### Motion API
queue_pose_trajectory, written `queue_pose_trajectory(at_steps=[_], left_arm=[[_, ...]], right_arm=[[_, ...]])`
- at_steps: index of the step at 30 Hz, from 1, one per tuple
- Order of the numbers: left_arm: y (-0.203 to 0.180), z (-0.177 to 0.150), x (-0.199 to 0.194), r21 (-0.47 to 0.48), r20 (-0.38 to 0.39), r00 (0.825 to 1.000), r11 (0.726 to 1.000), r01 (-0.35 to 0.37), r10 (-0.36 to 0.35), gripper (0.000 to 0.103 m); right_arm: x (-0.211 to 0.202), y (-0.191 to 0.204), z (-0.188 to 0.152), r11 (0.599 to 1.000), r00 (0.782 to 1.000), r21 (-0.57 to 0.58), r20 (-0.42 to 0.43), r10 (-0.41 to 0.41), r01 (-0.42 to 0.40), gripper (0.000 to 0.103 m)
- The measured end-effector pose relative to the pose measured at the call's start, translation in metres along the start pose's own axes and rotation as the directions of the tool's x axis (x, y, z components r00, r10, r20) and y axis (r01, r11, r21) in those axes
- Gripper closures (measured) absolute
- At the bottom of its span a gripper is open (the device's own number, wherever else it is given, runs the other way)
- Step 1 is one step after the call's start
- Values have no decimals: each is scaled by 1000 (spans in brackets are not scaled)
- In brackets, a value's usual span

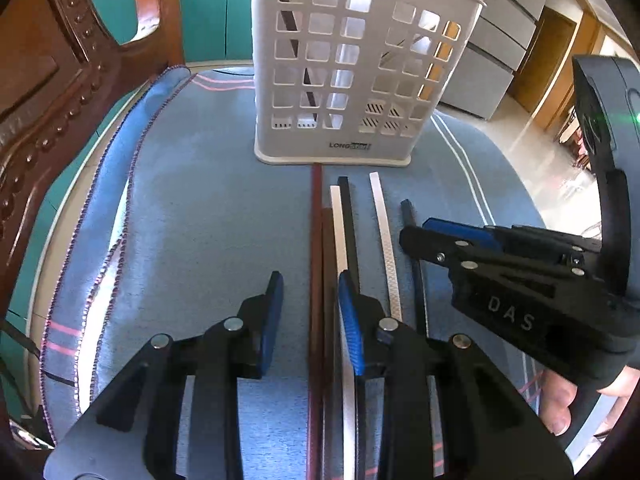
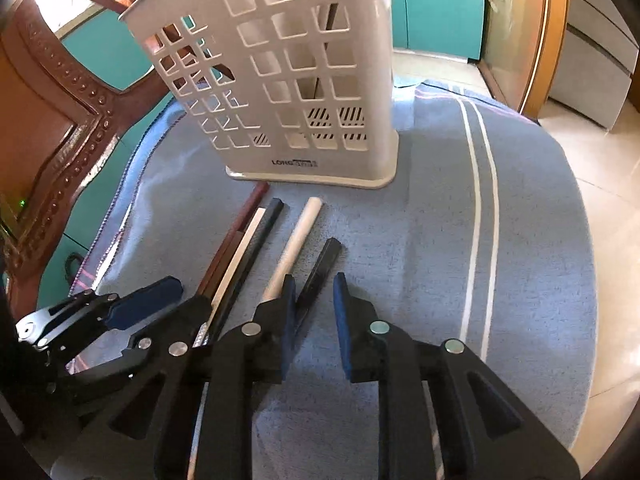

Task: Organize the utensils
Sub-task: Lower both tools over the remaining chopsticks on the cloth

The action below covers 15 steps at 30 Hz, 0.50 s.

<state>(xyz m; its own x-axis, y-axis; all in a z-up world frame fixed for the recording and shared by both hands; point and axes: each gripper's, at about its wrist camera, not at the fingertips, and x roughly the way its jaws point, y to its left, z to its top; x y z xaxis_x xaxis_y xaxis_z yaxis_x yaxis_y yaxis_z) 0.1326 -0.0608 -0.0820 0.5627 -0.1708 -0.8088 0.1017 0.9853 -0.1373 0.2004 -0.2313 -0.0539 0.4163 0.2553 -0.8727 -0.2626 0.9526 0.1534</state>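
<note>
A white perforated utensil holder (image 1: pixel 332 80) (image 2: pixel 280 80) stands upright on the blue cloth, with dark utensils showing through its holes. In front of it lie several chopsticks side by side: a brown pair (image 1: pixel 316 240) (image 2: pixel 240 232), a white one (image 1: pixel 338 232), a black one (image 1: pixel 352 220), a patterned white one (image 1: pixel 384 240) (image 2: pixel 296 240) and a separate black one (image 1: pixel 412 232) (image 2: pixel 320 272). My left gripper (image 1: pixel 312 320) (image 2: pixel 190 292) is open and straddles the brown pair without pressing it. My right gripper (image 2: pixel 316 312) (image 1: pixel 416 236) is open, with the separate black chopstick's near end loose between its fingers.
A blue cloth (image 1: pixel 200 220) (image 2: pixel 420 240) with white stripes covers the round table. A carved wooden chair (image 1: pixel 60 100) (image 2: pixel 52 120) stands close on the left. The table edge and tiled floor (image 2: pixel 608 220) lie to the right. A hand's fingers (image 1: pixel 560 400) hold the right gripper.
</note>
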Motion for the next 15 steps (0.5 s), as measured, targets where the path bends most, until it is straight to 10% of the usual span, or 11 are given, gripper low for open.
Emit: queue_pose_trajectory(at_steps=[15], left_arm=[[17,3,3,-62,-13,999,998,-31,30,70]], right_arm=[[0,-5,1,999,999,3,-3,-48,48,87]])
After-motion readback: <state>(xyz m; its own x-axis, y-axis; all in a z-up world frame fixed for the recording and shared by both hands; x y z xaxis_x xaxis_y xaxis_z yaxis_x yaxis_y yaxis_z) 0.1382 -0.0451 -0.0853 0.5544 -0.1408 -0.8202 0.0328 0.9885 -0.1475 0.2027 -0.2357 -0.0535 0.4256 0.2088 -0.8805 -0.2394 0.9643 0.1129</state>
